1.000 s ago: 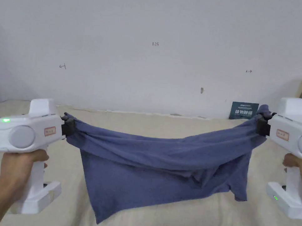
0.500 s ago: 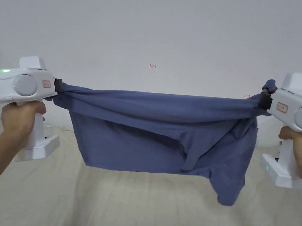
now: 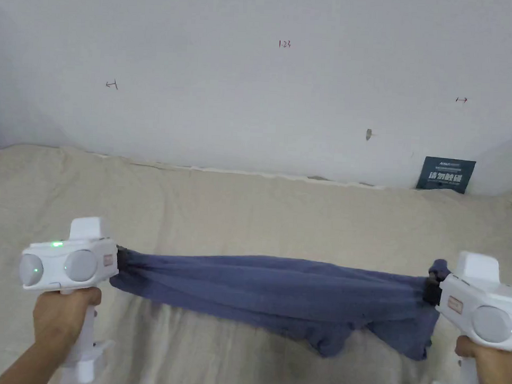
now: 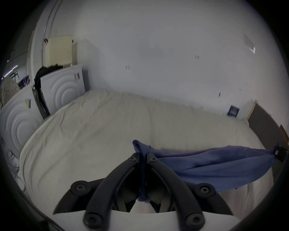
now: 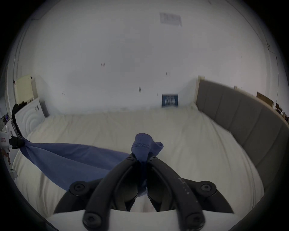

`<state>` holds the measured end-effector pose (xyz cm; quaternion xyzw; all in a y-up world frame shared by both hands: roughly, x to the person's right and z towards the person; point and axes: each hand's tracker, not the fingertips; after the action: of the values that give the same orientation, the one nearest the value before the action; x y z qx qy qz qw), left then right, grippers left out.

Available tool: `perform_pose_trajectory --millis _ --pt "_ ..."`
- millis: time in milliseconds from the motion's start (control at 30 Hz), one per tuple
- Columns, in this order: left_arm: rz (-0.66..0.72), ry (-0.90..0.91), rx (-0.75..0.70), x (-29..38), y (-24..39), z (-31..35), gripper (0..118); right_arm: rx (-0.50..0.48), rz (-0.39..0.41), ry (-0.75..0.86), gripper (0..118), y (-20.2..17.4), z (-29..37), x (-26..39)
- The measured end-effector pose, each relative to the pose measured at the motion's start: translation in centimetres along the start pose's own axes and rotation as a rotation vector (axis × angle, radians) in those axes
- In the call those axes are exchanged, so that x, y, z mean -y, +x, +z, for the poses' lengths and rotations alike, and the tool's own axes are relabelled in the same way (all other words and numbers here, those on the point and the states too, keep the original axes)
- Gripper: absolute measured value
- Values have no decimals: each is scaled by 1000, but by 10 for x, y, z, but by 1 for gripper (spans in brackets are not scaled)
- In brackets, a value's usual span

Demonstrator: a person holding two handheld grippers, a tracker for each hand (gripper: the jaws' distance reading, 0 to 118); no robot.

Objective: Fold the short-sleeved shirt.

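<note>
1. Stretching across the middle of the head view, the blue short-sleeved shirt (image 3: 277, 297) hangs as a long bunched band between the two grippers, low over the cream bed sheet (image 3: 248, 216).
2. The left gripper (image 3: 120, 259) sits at the shirt's left end; in the left gripper view its two black jaws are closed together with a pinch of blue fabric (image 4: 203, 165) pressed between them, and a small tuft sticks up past the tips (image 4: 142, 157).
3. The right gripper (image 3: 431, 290) holds the opposite end; in the right gripper view its jaws are likewise clamped on the cloth, with a hemmed, stitched fold (image 5: 141, 146) bulging out above the tips (image 5: 143, 158).
4. The band runs nearly level from one gripper to the other, taut along its upper edge.
5. Below the band, toward the right, loose folds of the shirt sag down and appear to reach the sheet; whether they rest on it fully I cannot tell.
6. A hand (image 3: 64, 311) grips the white handle of the left gripper, and another hand (image 3: 489, 364) grips the right one at the lower right corner.
7. Behind the bed stands a plain white wall (image 3: 254, 94) with a small dark sign (image 3: 445, 175) leaning at its foot on the right.
8. The right gripper view shows a grey padded headboard (image 5: 242, 112) along the bed's right side.
</note>
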<state>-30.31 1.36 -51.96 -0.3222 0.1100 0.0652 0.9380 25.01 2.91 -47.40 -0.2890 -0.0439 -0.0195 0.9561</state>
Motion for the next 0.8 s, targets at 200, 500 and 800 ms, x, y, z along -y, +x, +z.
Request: perform_pose_trajectory --millis 200,500,800 --pt "13 -176 -18 98 -18 14 8 23 -24 -185 12 16 3 100" --pt "28 -315 -13 203 -65 94 8 12 -100 -322 12 37 87 213" --pt "49 -415 -15 251 -125 155 8 -27 -43 -410 11 42 161 277"
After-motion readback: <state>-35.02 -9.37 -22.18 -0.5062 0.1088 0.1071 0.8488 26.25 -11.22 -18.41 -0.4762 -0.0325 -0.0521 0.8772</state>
